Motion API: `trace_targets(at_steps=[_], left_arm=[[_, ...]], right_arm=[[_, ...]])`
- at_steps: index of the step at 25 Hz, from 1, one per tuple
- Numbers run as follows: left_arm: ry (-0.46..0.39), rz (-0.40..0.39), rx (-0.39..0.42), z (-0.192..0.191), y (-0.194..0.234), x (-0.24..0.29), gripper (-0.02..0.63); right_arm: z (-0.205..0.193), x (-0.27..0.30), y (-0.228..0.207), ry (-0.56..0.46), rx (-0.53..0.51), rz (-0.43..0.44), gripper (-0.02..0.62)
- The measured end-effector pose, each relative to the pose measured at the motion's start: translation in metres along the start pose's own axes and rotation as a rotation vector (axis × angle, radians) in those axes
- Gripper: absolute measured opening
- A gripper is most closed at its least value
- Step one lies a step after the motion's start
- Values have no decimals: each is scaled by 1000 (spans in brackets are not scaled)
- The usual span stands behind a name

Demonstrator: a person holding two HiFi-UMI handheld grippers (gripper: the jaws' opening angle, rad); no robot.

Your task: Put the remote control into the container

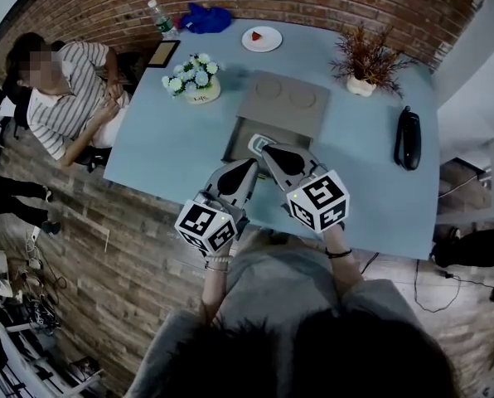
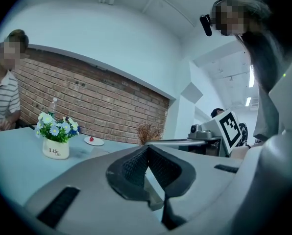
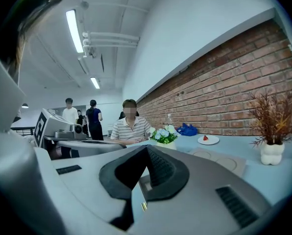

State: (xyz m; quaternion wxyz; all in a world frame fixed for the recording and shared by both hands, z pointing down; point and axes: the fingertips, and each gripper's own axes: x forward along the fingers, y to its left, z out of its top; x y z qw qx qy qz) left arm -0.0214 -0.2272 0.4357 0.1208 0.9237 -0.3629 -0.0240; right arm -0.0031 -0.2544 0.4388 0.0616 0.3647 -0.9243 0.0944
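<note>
In the head view an open grey container stands mid-table, and a pale flat thing lies in it, half hidden by my grippers. A long black object, possibly a remote control, lies near the table's right edge. My left gripper and right gripper sit side by side at the container's near side with their tips close together. Both are shut with nothing between the jaws. The left gripper looks across the table, and so does the right gripper.
A flat grey lid lies just behind the container. A flower pot, plate, bottle, blue cloth and dried plant stand along the far side. A person sits at the left edge.
</note>
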Motion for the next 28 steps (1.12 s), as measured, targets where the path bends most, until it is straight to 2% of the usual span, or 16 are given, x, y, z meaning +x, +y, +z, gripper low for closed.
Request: trace_targets(at_steps=[6,28], left_arm=[[-3,4,5,-3,0,-1,3],[5,34,3,-9,3,0,3]], right_arm=[[-3,-1,3,14,-40,8,-2],[-14,6,4,24,-47,54,-2]])
